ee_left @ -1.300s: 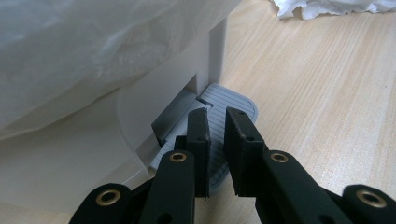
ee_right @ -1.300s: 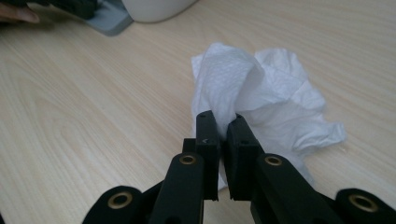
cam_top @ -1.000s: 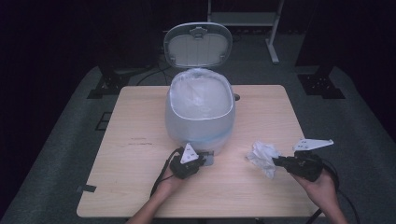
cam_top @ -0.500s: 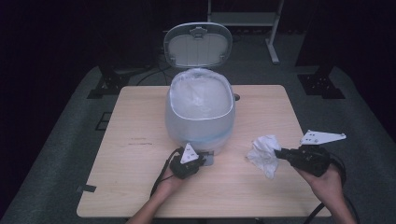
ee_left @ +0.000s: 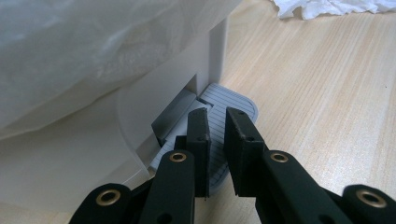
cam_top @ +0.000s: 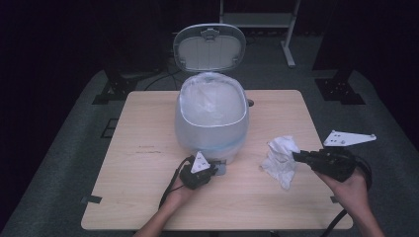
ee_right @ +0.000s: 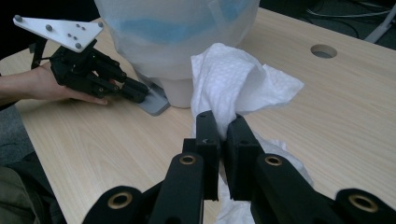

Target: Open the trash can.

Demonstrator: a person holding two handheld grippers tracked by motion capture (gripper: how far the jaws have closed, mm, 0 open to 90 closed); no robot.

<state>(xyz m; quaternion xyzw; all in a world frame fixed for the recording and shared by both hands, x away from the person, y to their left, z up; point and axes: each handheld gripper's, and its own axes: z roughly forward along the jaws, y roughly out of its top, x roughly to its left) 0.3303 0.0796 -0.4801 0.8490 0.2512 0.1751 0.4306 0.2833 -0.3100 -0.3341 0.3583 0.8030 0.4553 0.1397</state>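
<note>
Pedal held down, lid up, paper towel pinched and lifted beside the bin.

At the foot of the pedal bin [cam_top: 211,118], the left gripper [cam_top: 206,173] presses its closed, empty jaws on the grey pedal [ee_left: 223,122], and the lid [cam_top: 211,48] stands open above the bag-lined mouth. Right of the bin, the right gripper [cam_top: 299,157] pinches a crumpled paper towel [cam_top: 280,154], raised with its lower end trailing at the table [cam_top: 143,148]. By my reading, opening and pickup are done; carrying the towel over the rim and dropping it remain. The left gripper view gives the pedal's ribbed face; the high view gives the raised lid.
</note>
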